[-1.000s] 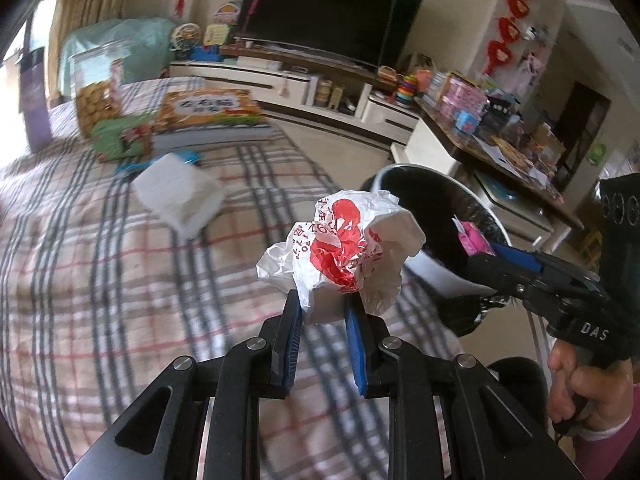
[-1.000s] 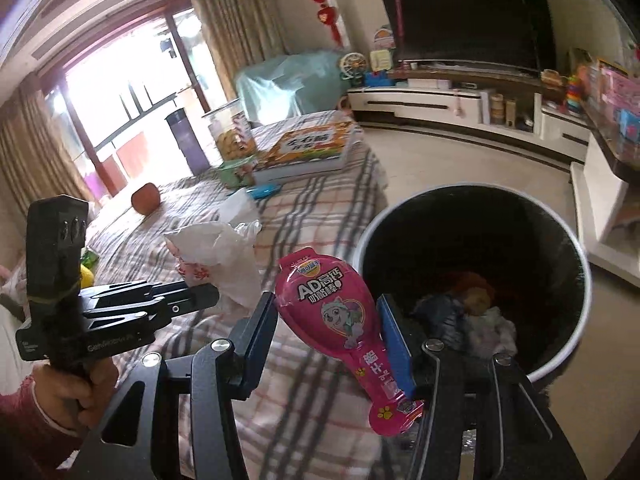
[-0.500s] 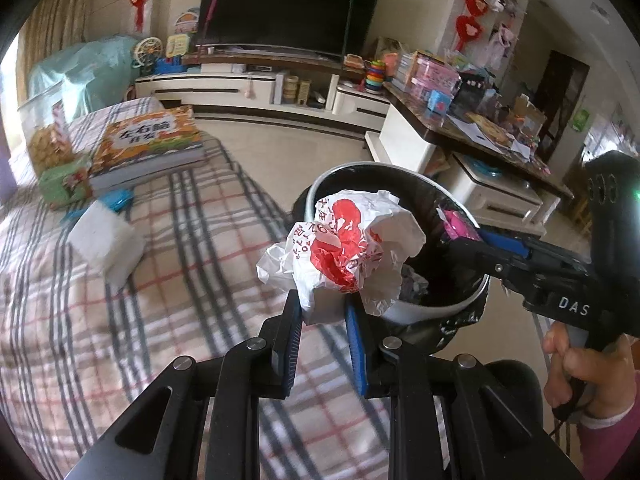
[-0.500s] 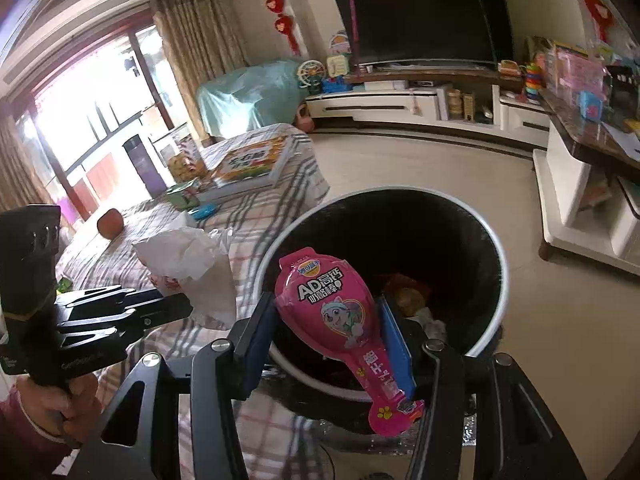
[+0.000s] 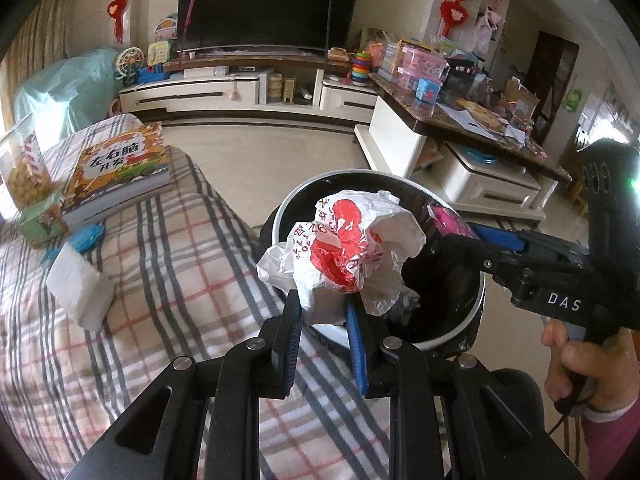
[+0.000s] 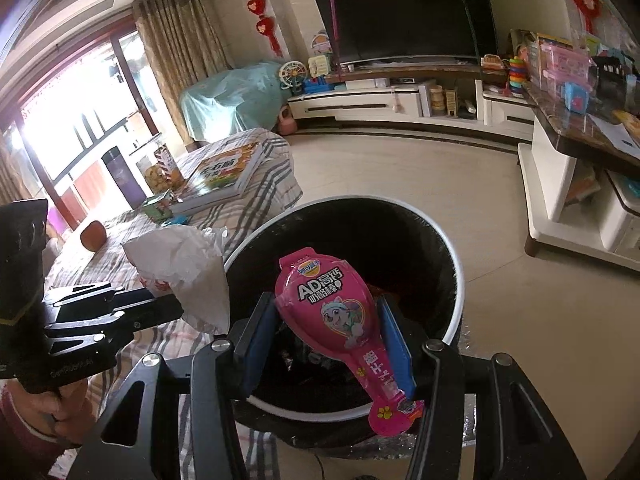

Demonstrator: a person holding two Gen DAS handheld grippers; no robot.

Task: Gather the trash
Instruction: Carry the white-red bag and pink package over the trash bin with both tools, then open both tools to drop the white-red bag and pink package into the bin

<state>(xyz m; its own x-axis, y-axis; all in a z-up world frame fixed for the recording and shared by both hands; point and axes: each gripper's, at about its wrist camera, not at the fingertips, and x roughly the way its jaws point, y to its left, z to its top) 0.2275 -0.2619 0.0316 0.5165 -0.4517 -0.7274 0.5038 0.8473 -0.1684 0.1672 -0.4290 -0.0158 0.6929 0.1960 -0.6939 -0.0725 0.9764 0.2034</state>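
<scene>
My left gripper [image 5: 322, 312] is shut on a crumpled white plastic bag with red print [image 5: 340, 252], held over the near rim of the round black trash bin [image 5: 288, 208]. My right gripper [image 6: 326, 320] is shut on a pink snack wrapper [image 6: 332, 312], held over the open mouth of the bin [image 6: 456, 280]. The bag also shows in the right wrist view [image 6: 180, 264], at the bin's left rim. The right gripper [image 5: 472, 240] with the pink wrapper [image 5: 450, 222] shows in the left wrist view over the bin's right side. Some trash lies in the bin.
The bin stands against a plaid-covered table [image 5: 160, 272]. On the table lie a white tissue pack [image 5: 78, 292], a children's book [image 5: 116, 172], a green box [image 5: 40, 220], a snack jar [image 5: 20, 172] and a purple bottle [image 6: 122, 178]. A coffee table [image 5: 460, 136] stands to the right.
Both grippers have moved from over the table toward the bin. The bag and the pink wrapper now hang over the bin's opening, both still held.
</scene>
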